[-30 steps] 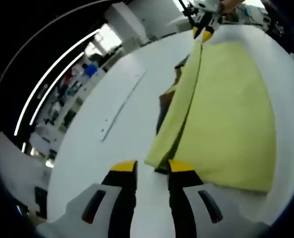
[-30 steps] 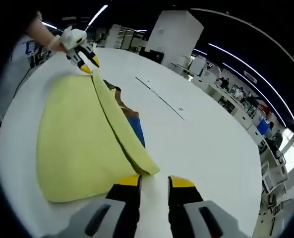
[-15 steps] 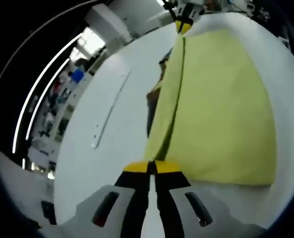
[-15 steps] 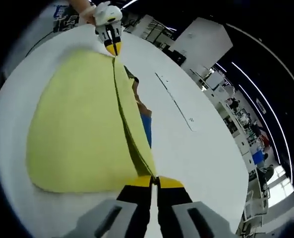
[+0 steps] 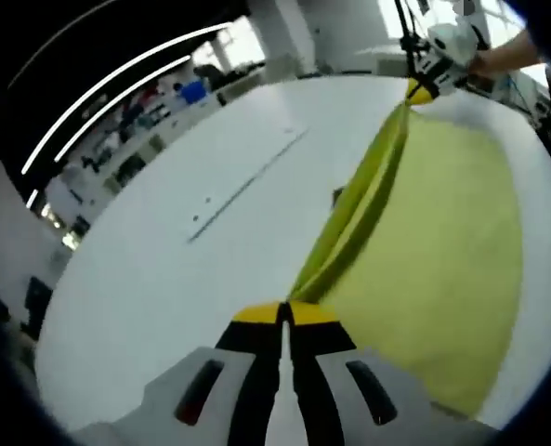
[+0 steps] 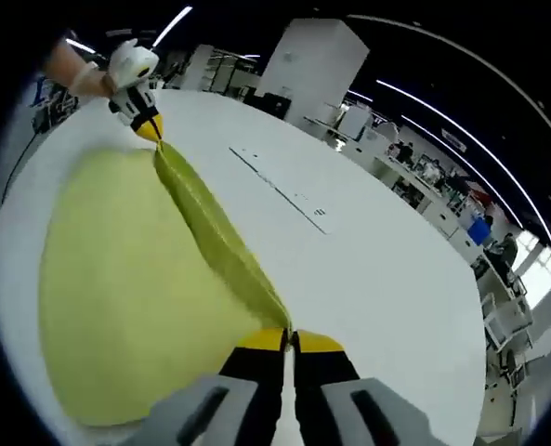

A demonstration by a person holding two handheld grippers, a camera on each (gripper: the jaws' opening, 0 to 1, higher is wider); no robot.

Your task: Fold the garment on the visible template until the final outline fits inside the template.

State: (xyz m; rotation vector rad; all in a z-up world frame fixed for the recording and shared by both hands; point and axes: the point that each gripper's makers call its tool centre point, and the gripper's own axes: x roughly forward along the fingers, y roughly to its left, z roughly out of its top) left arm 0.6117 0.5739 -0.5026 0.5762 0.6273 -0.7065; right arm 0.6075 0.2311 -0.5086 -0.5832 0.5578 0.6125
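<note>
A yellow-green garment [image 5: 442, 251] lies on the white table [image 5: 163, 269], its folded edge lifted and stretched taut between both grippers. My left gripper [image 5: 285, 314] is shut on one end of that edge. My right gripper [image 5: 421, 90], held by a hand, pinches the far end. In the right gripper view the garment [image 6: 117, 288] spreads to the left, my right gripper [image 6: 289, 340] is shut on its near corner, and the left gripper [image 6: 146, 124] holds the far corner. The raised fold hides what lies beneath the garment.
A thin marked line [image 5: 247, 186] runs across the table [image 6: 368, 269] beside the garment. Desks, shelves and people fill the room behind [image 6: 424, 167]. A white pillar [image 6: 312, 65] stands at the back.
Both grippers have risen with the garment's edge, which now hangs taut above the table. The dark and blue patch beside the fold is no longer seen.
</note>
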